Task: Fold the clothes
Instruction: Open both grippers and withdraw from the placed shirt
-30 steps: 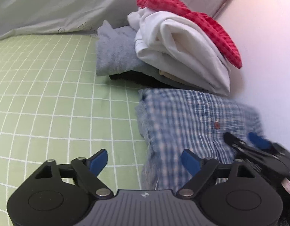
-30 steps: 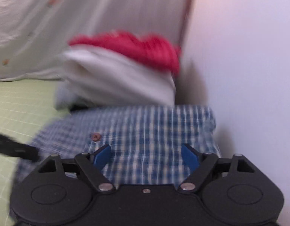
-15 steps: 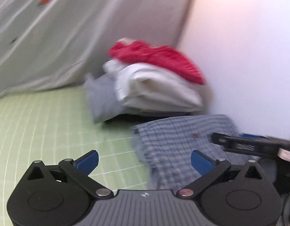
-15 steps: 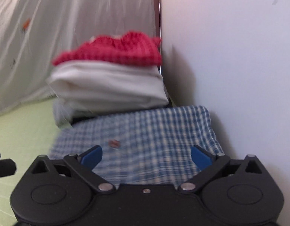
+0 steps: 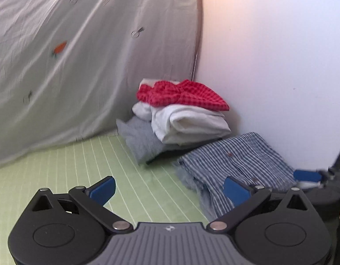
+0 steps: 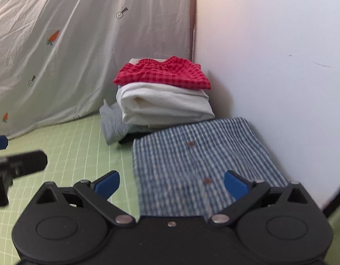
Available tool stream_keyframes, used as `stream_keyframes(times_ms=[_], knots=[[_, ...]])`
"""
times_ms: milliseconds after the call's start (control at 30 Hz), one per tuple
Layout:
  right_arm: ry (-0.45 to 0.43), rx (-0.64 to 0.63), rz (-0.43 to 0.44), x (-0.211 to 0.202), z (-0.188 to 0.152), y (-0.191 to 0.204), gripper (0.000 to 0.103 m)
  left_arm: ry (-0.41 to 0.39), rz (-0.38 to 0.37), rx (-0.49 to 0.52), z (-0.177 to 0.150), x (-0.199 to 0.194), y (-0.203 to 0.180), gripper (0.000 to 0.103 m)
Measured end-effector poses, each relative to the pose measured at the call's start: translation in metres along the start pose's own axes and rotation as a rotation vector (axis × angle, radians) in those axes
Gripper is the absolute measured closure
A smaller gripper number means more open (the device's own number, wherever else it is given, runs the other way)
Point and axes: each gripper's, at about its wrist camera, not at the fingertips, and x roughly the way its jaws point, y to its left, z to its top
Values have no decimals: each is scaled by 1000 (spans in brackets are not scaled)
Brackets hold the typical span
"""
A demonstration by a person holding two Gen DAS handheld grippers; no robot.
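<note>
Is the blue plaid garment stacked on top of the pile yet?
No, the blue plaid garment lies flat on the green sheet in front of the pile, whose top item is the red checked garment.

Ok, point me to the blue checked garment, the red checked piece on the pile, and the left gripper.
Blue checked garment [image 6: 192, 161]: right wrist view, middle of its folded top face.
Red checked piece [image 6: 163, 75]: right wrist view, centre of its top, above the white fold.
Left gripper [image 5: 170, 190]: left wrist view, midway between its blue fingertips.

- I find no legible text, brand or number anywhere.
- The hanging sheet [image 6: 81, 44] bears only printed carrots and outline symbols, unreadable as lettering.
</note>
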Motion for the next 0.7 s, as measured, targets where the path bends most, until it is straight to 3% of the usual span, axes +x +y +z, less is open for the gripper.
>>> stream_keyframes(times_ms=[133, 300, 700], knots=[[18, 7, -83, -37, -24, 25, 1, 36, -50, 29, -22, -20, 16, 0], [39, 40, -127, -68, -49, 44, 1, 65, -94, 69, -44, -42, 28, 0], [40, 57, -160, -109, -82, 80, 1, 57, -135, 80, -70, -72, 51, 0]])
